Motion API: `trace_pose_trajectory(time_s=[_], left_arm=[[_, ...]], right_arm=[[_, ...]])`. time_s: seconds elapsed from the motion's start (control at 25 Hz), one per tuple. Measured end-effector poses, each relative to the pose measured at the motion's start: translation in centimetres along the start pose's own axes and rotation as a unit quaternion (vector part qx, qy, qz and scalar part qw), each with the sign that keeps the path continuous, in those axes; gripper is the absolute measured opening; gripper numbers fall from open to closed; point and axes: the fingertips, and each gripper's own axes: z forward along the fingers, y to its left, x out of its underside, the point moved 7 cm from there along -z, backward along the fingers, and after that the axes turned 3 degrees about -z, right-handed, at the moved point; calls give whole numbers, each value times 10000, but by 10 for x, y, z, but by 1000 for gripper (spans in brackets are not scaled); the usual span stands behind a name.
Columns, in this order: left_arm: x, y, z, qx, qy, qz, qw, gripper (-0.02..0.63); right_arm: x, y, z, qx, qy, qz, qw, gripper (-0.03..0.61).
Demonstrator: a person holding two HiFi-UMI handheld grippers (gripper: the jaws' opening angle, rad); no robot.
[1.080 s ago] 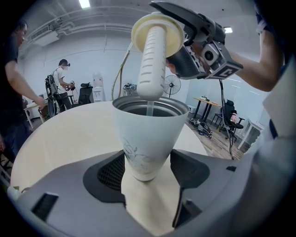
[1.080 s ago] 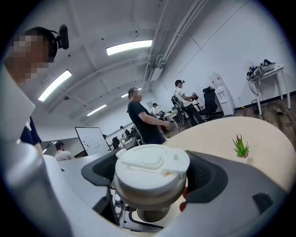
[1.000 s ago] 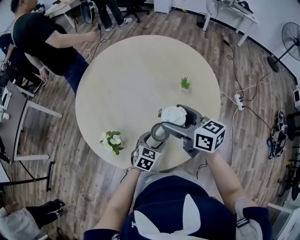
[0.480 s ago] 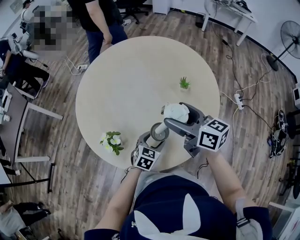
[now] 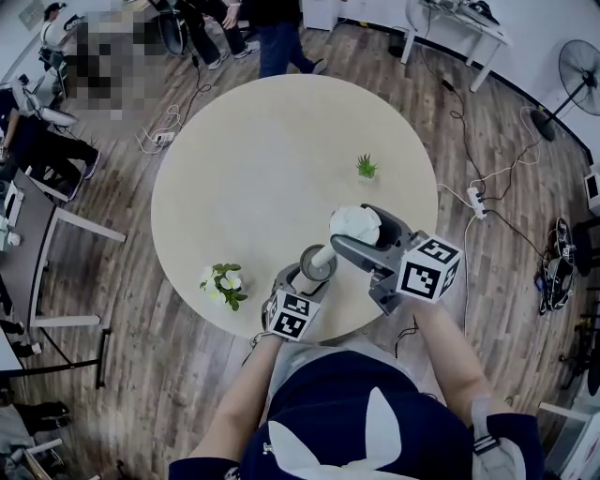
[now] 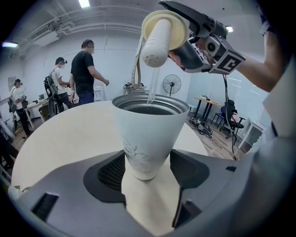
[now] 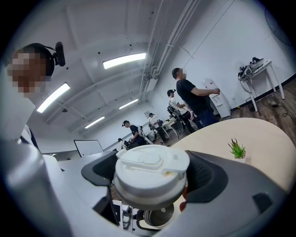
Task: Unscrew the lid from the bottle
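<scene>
Both clamped, left claw on bottle, right claw on lid

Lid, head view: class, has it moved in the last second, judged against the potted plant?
Yes, slightly. The lid, held in the right hand-held gripper, has drifted rightward and up the picture, nearer the potted plant.

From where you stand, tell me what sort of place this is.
Likely an open office or lab: desks, a whiteboard, a standing fan, a power strip on the wood floor.
</scene>
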Motion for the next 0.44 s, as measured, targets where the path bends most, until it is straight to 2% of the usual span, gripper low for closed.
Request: trace_pose_trajectory(time_s=[0.44], left_arm=[[-1, 1, 0, -13, 19, 5, 10000, 313]], right_arm=[[1, 3, -3, -4, 23, -24, 10000, 456]])
